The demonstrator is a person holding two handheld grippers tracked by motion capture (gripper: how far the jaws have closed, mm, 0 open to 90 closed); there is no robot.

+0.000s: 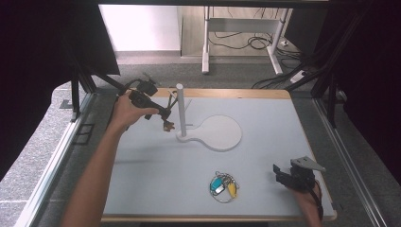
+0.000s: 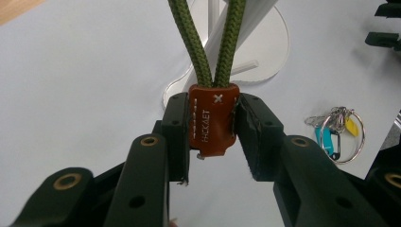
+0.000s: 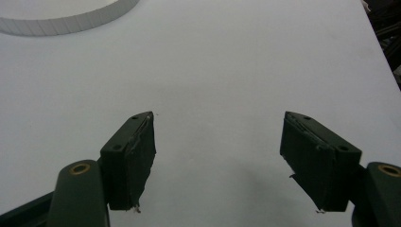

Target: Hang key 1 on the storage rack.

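Brown leather tab (image 2: pixel 212 119) of an olive-green cord loop (image 2: pixel 213 42), pinched between my left gripper's (image 2: pixel 212 135) black pads.

Both cord strands rise from the tab toward the white post (image 1: pixel 180 109) of the white round-based stand (image 1: pixel 222 135) on the pale table (image 1: pixel 156 175); I hold it up just beside that post, off the tabletop. My right gripper (image 3: pixel 217 161) rests near the table's right front corner, jaws wide apart with nothing between them. Keys with blue and yellow tags on metal rings (image 1: pixel 223 186) lie between it and the stand.
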